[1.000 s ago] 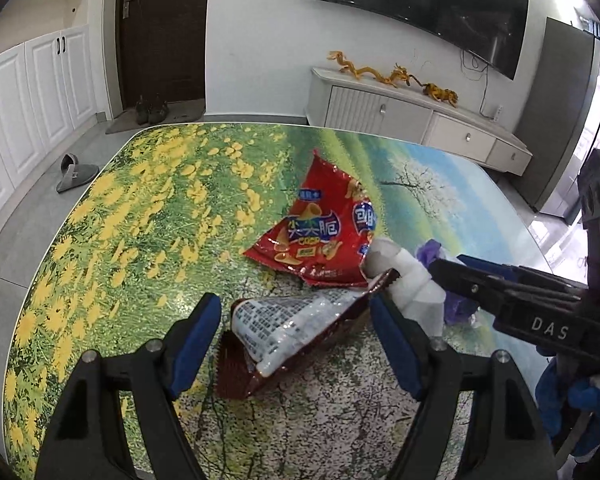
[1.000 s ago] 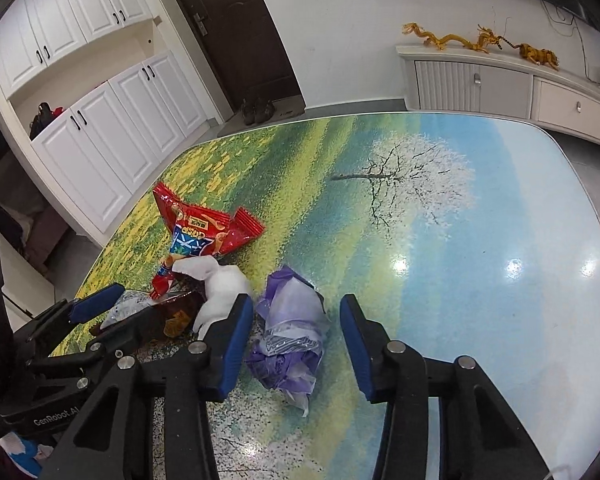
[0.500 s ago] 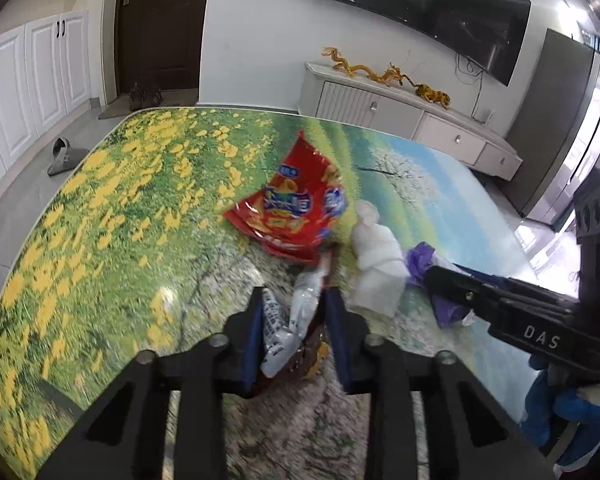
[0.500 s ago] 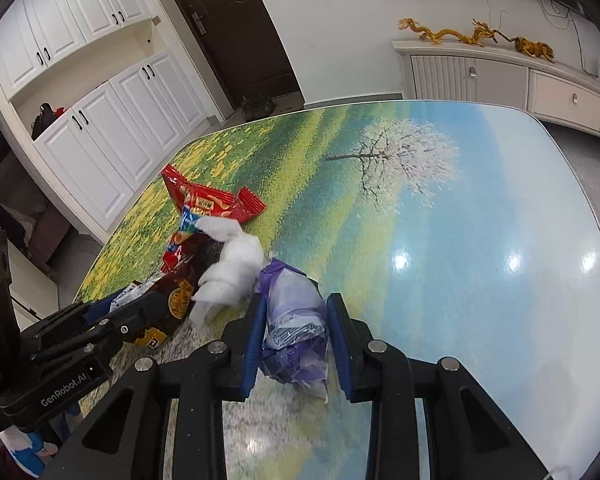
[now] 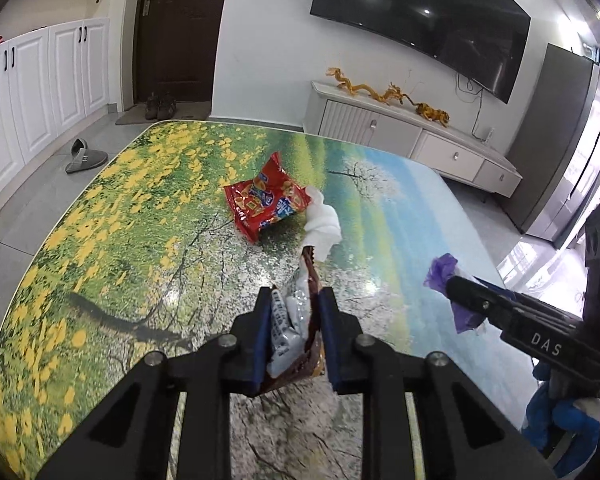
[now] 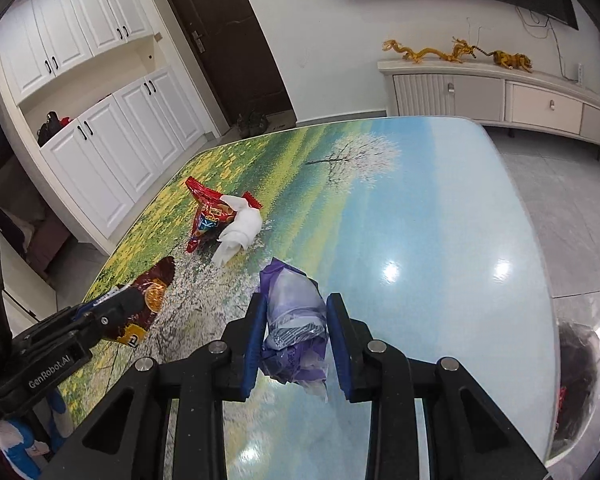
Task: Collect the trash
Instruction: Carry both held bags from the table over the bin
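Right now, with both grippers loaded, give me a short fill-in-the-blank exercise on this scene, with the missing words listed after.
1. The left gripper is shut on a ____ snack wrapper.
2. The right gripper is shut on a crumpled ____ plastic bag.
3. On the table, a white tissue touches the ____ snack bag.

Missing words: brown; purple; red

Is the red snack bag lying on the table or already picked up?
Lying on the table. The red snack bag rests flat beside the white tissue, beyond both grippers' fingers, which hold other wrappers.
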`<state>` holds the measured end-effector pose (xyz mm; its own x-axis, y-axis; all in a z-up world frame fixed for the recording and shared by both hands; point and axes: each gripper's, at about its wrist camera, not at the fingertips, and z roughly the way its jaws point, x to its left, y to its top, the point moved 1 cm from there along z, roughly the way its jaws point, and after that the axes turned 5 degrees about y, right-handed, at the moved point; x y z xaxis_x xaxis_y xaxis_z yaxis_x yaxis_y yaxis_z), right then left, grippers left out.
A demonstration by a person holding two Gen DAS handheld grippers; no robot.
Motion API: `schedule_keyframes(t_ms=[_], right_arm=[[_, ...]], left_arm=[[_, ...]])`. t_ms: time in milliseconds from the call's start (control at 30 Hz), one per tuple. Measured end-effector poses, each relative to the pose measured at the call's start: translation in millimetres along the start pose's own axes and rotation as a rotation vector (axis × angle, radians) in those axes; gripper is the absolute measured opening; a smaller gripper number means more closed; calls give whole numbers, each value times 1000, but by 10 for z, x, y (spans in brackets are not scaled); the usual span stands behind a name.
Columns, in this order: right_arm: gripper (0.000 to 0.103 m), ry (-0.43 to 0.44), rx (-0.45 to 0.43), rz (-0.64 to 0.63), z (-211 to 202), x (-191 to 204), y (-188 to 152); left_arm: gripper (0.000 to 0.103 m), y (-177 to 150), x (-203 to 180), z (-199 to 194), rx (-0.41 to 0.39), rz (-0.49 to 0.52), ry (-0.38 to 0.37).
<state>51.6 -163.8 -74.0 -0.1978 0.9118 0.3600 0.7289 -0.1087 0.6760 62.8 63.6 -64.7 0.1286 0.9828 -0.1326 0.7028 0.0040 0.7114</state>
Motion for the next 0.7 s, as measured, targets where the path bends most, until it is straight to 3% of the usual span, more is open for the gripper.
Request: schedule_keyframes(t_ms=[400, 700], right_arm=[[29, -92, -82, 11, -466, -317, -99], [29, -133, -158, 16, -701, -588, -112]], left_arm=[[22, -76, -53, -185, -6, -71, 69], [22, 113, -454, -230, -31, -48, 65]])
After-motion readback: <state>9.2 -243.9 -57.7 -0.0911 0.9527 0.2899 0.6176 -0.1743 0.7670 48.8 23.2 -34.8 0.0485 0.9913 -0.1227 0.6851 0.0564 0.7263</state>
